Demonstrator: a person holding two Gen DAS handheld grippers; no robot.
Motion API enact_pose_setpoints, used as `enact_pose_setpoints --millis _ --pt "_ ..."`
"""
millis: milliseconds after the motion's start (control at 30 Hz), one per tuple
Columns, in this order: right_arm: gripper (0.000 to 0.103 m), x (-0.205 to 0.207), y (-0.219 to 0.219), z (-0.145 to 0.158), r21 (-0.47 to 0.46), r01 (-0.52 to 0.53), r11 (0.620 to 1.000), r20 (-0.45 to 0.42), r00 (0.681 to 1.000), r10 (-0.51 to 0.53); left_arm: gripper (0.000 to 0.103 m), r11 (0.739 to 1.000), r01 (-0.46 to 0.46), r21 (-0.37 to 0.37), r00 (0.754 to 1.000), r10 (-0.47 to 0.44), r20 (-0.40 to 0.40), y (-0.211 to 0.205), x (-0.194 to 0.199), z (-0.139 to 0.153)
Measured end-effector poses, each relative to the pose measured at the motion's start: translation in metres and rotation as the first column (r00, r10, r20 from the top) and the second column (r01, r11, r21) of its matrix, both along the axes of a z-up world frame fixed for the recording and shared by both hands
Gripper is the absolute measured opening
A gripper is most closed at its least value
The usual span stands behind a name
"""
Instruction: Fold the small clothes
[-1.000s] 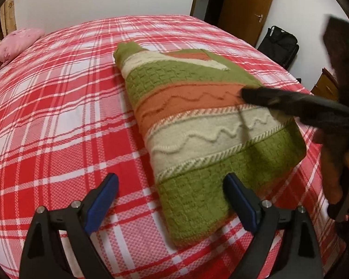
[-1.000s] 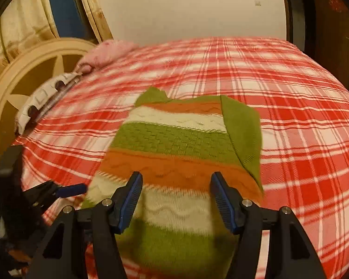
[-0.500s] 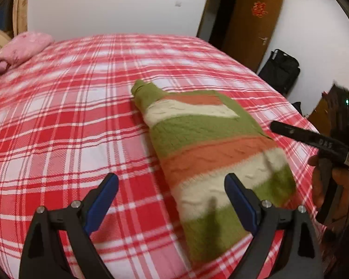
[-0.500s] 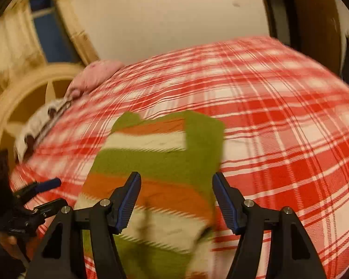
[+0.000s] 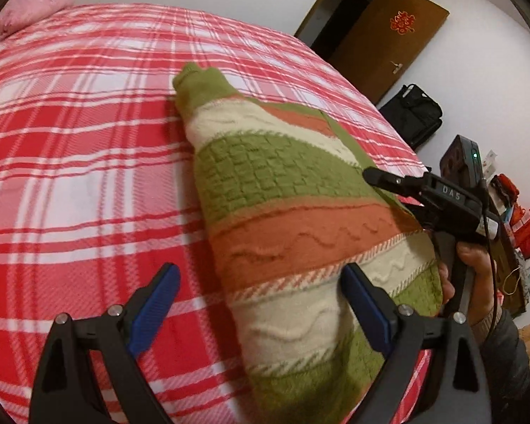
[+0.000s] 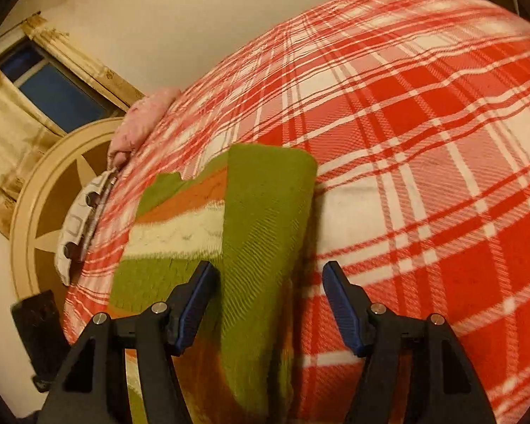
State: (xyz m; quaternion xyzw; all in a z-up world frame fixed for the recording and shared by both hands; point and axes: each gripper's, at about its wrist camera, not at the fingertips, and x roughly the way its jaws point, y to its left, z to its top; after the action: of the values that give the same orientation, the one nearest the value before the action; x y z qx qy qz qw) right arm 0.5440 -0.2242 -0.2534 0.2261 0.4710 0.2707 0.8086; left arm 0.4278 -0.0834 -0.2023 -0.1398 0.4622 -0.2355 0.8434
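**Striped sweater lies partly folded on the plaid bed, both grippers spread above it**

A knitted sweater in green, cream and orange bands (image 5: pixel 286 212) lies on the bed with the red, pink and white plaid cover (image 5: pixel 81 162). In the left wrist view it runs from its green collar end near the upper middle of the frame down to the lower right, where its hem reaches the bed's near edge. One plain green sleeve (image 6: pixel 265 219) is folded lengthwise over the body; in the right wrist view it fills the middle of the frame as a long green panel over the striped bands.

The left hand-held gripper (image 5: pixel 258 311) stands wide, its blue-padded fingers apart at the bottom of the frame. The left pad is over bare plaid, the right pad is over the cream band near the hem, and nothing is pinched between them.

The right hand-held gripper (image 6: pixel 268 304) is likewise spread wide. Its left pad sits over the sweater at the inner edge of the folded sleeve, its right pad over the plaid beside the garment. Whether the pads touch the cloth I cannot tell. In the left wrist view this same gripper shows at the right edge, gripped by a person's hand (image 5: pixel 477 265) beside the sweater's hem.

A pink pillow (image 5: pixel 28 7) lies at the bed's far corner, upper left.
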Motion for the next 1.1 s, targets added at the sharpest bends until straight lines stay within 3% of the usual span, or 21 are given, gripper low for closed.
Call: enact_pose_setpoints --millis 167,267,300,400,600,667,1100 --pt "0.063 0.008 0.012 -0.003 0.007 -0.05 0.999 0.001 0.999 0.05 0.097 1.0 0.015 -0.003 1.0 -0.015 -0.003 -0.011 0.005 -0.004" --pt "0.052 0.011 0.014 -0.006 0.019 -0.07 0.997 -0.007 0.997 0.07 0.095 0.999 0.033 0.0 0.999 -0.033 0.006 -0.017 0.004 -0.003" --pt "0.04 0.011 0.015 -0.007 0.04 -0.083 0.996 -0.012 0.996 0.084 0.085 0.999 0.047 -0.008 0.999 -0.047 0.012 -0.018 0.003 -0.002" --pt "0.031 0.006 0.019 -0.003 0.046 -0.098 0.994 0.006 0.995 0.097 0.077 0.998 0.067 -0.014 0.997 -0.067 0.023 -0.022 0.001 0.001" --pt "0.025 -0.006 0.025 0.013 0.02 -0.071 0.997 0.068 0.995 0.069 0.046 0.997 0.071 0.028 0.994 -0.073 0.084 -0.02 -0.01 0.017" --pt "0.024 -0.009 0.024 0.019 0.032 -0.065 0.997 0.084 0.994 0.062 0.041 0.996 0.074 0.043 0.992 -0.078 0.101 -0.019 -0.015 0.025" --pt "0.022 -0.048 0.044 0.045 0.091 -0.11 0.99 0.099 0.99 0.101 0.037 0.995 0.05 0.087 0.987 -0.063 0.149 0.013 -0.052 0.054"
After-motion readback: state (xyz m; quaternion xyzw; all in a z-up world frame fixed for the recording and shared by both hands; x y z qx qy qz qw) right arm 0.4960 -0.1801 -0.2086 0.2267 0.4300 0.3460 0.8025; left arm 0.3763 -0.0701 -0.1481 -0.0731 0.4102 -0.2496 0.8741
